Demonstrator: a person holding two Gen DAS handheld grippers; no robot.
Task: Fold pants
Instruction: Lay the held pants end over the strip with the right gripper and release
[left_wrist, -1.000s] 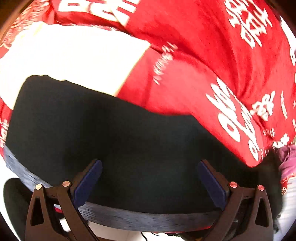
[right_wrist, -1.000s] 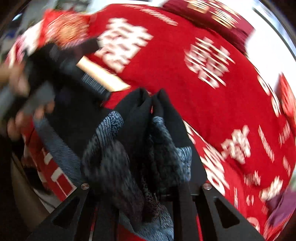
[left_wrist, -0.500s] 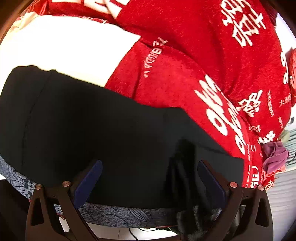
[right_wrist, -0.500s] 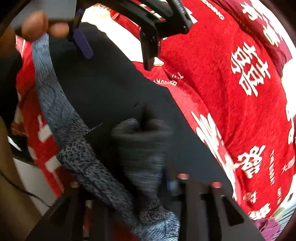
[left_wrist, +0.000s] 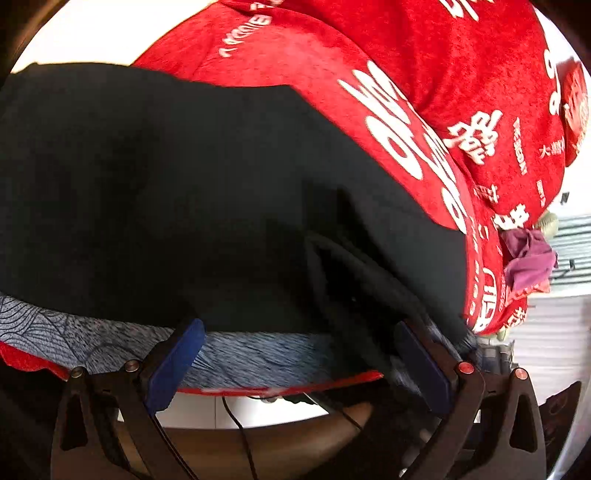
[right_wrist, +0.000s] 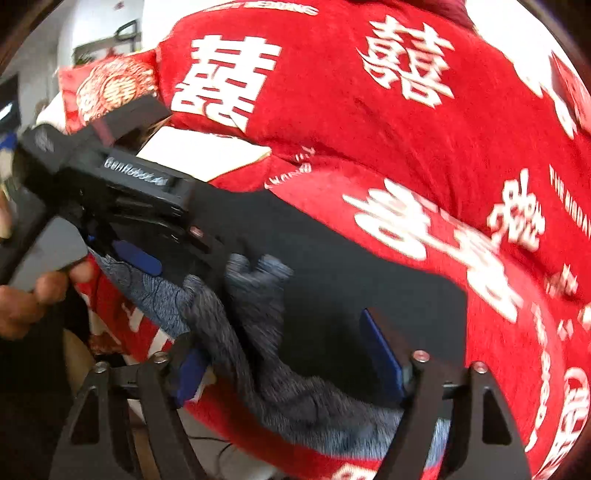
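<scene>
Both tongs stand wide and hold nothing: the left tongs (left_wrist: 295, 358) over the pants' (left_wrist: 184, 184) grey waistband, the right tongs (right_wrist: 291, 365) still opening around a bunched fold. Pants lie flat on the red blanket (right_wrist: 369, 122), waistband at its near edge.

Pants (left_wrist: 192, 192) spread flat on blanket (left_wrist: 461, 74), waistband (left_wrist: 258, 354) nearest; left claw (right_wrist: 122, 236) over waistband's left end, right claw (right_wrist: 291, 373) over its bunched right end.

A red cloth (left_wrist: 424, 74) printed with white characters is spread over the surface. A white sheet (right_wrist: 203, 157) is seen on the cloth. A purple rag (left_wrist: 528, 258) is bunched at its edge, beside a round red cushion (right_wrist: 110, 88).
</scene>
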